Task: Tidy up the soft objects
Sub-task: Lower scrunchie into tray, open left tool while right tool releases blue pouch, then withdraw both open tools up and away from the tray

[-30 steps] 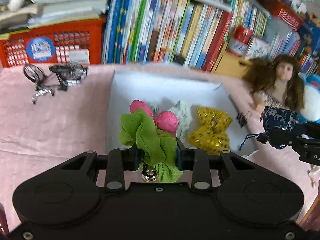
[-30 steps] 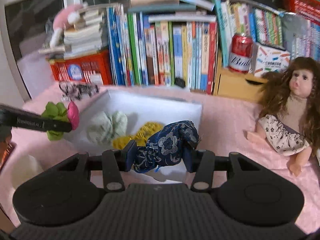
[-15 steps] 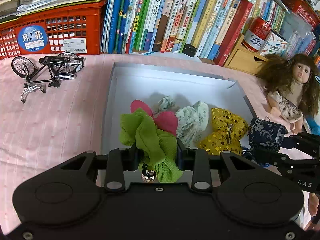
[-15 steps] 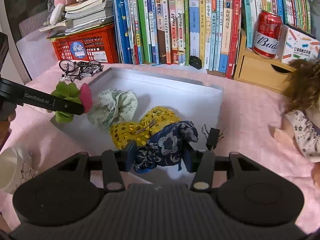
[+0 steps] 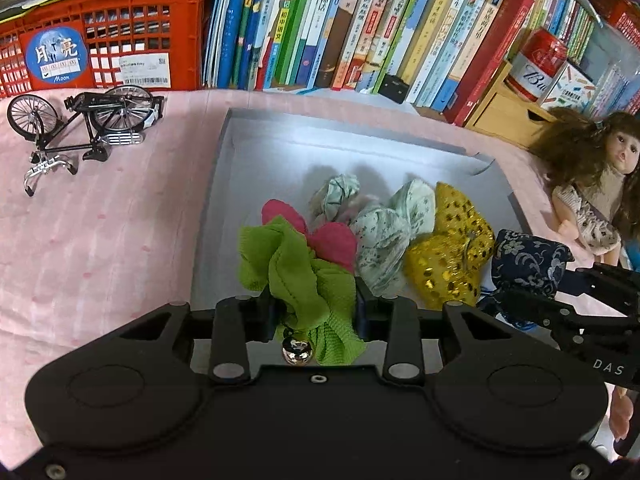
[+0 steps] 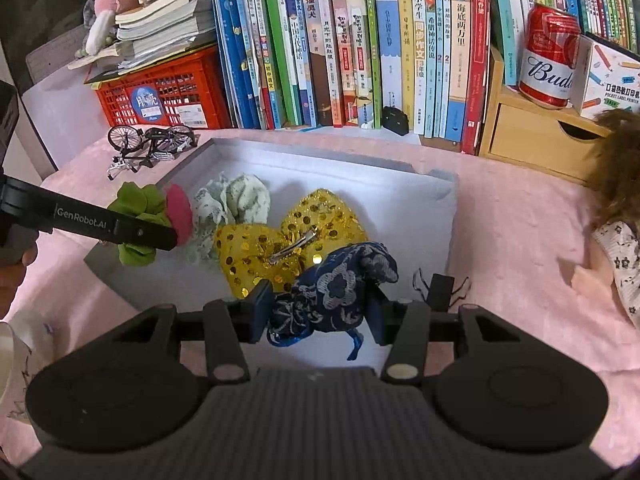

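Note:
My left gripper (image 5: 316,300) is shut on a green and pink cloth flower with a small bell (image 5: 298,276), held over the near left part of the white box (image 5: 256,128). It also shows in the right wrist view (image 6: 144,216). My right gripper (image 6: 318,308) is shut on a dark blue floral pouch (image 6: 340,284), just above the box's near right part; the pouch shows in the left wrist view (image 5: 528,264). In the box lie a pale green floral scrunchie (image 6: 230,200) and a gold sequin bow (image 6: 288,240).
A model bicycle (image 5: 84,120) lies on the pink cloth left of the box. A red crate (image 5: 104,56) and a row of books (image 6: 340,48) stand behind. A doll (image 5: 588,184) lies at the right. A black binder clip (image 6: 440,284) lies beside the box. A white cup (image 6: 20,344) stands near left.
Both grippers have moved forward and down over the box with their objects. The blue pouch is now close beside the gold bow.

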`<control>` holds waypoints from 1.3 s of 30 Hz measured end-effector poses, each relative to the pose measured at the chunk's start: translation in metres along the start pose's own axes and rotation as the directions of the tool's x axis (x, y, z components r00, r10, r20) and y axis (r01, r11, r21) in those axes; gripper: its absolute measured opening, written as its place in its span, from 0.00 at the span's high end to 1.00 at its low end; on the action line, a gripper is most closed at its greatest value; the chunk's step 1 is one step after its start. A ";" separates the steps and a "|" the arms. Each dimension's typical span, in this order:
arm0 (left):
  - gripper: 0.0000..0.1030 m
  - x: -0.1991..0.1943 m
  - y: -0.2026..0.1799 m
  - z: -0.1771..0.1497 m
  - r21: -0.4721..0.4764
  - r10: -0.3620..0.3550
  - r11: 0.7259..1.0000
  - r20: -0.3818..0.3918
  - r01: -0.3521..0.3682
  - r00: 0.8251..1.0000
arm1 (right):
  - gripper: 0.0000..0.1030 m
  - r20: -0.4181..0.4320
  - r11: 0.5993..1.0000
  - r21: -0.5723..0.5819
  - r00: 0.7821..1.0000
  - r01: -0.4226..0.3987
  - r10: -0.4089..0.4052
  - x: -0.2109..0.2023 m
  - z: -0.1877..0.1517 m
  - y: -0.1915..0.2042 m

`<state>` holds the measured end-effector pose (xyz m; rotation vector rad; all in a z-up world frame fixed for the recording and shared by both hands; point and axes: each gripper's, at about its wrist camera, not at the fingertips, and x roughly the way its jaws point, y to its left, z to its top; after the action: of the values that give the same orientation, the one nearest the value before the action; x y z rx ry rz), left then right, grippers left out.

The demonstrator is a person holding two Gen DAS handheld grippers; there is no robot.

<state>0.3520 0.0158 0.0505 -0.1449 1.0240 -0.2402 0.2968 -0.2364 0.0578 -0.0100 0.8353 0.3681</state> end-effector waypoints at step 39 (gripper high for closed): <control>0.28 -0.070 -0.008 -0.018 0.023 0.022 0.999 0.099 -0.025 0.995 | 0.06 0.067 0.999 -0.027 0.997 -0.047 0.049 -0.055 -0.011 0.009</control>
<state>0.3009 0.0263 0.1006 -0.1214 0.9233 -0.2218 0.2524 -0.2473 0.0920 -0.0007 0.7650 0.4220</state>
